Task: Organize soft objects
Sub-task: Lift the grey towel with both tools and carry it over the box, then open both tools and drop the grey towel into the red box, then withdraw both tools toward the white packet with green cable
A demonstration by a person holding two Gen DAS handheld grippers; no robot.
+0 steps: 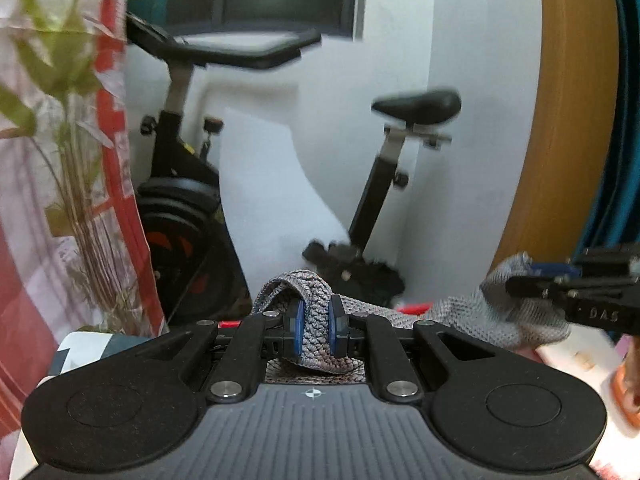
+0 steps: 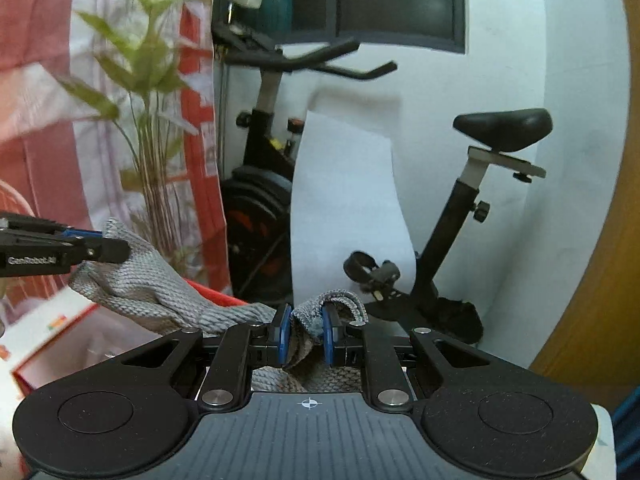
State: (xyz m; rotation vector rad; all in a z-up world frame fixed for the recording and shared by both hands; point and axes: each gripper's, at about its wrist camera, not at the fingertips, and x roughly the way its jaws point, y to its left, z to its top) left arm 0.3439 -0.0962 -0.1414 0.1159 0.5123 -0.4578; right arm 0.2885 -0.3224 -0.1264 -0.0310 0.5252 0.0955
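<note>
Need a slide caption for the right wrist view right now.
Right gripper shut on one end of a grey knitted cloth, left gripper holding the other, exercise bike behind.

White wall [image 2: 500, 60], dark window [image 2: 396, 0], exercise bike [image 2: 460, 240], red-white curtain [image 1: 116, 128], plant [image 2: 148, 92]

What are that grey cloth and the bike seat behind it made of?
Grey cloth: seemingly a thick knitted or woven textile, matte; coarse ribbed loops show and it sags softly between the left gripper and the right gripper. Bike seat: probably moulded plastic or vinyl over padding, smooth black with a dull sheen; the blur leaves it open.
</note>
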